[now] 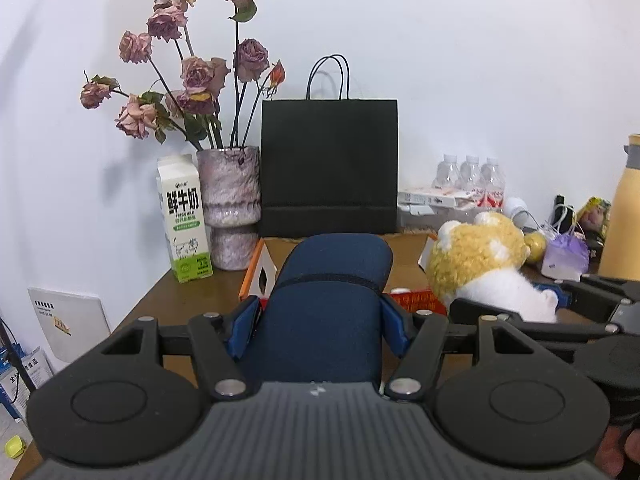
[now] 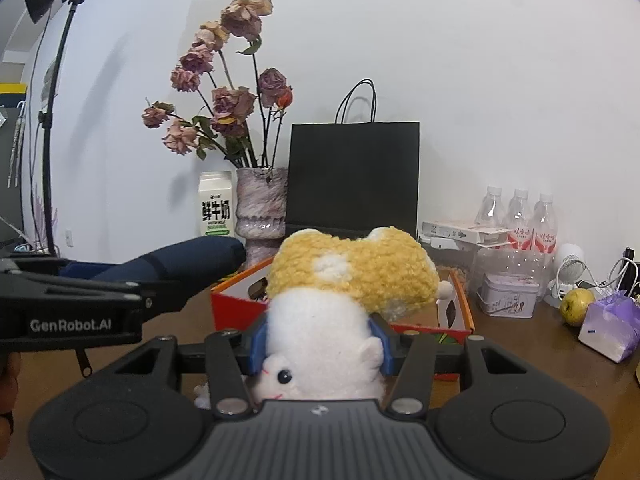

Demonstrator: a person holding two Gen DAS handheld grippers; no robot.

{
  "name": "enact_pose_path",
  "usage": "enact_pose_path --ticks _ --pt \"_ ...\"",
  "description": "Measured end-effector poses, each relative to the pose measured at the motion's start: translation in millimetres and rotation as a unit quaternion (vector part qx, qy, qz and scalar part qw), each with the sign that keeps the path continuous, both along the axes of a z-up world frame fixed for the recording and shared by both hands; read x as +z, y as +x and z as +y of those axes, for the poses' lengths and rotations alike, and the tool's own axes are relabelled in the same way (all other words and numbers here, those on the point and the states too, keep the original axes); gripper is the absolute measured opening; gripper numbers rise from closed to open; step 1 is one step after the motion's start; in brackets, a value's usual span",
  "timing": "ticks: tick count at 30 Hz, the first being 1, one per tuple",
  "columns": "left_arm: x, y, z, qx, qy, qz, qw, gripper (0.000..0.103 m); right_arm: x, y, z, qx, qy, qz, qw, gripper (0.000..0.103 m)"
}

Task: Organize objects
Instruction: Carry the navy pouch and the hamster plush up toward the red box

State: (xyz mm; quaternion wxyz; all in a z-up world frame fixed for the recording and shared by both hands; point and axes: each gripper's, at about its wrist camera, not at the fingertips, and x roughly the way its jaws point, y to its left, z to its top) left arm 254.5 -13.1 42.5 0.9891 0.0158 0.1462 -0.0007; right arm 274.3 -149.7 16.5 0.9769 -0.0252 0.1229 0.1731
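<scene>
My left gripper is shut on a dark blue folded umbrella, held pointing forward above the open orange cardboard box. My right gripper is shut on a yellow and white plush toy, held above the same box. In the left wrist view the plush toy and the right gripper sit to the right. In the right wrist view the umbrella and the left gripper sit to the left.
On the brown table stand a milk carton, a vase of dried roses, a black paper bag, water bottles, a tin, a pear, a purple pouch and a yellow flask.
</scene>
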Motion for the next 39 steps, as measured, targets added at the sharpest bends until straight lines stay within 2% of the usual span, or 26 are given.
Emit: enact_pose_path --ticks 21,39 --pt "4.3 83.8 -4.7 0.013 -0.026 -0.001 0.9996 0.064 2.6 89.2 -14.2 -0.016 0.043 0.03 0.999 0.05" --pt "5.5 148.2 0.0 0.017 -0.031 0.006 0.9994 0.064 5.0 153.7 -13.4 -0.016 0.043 0.041 0.998 0.05"
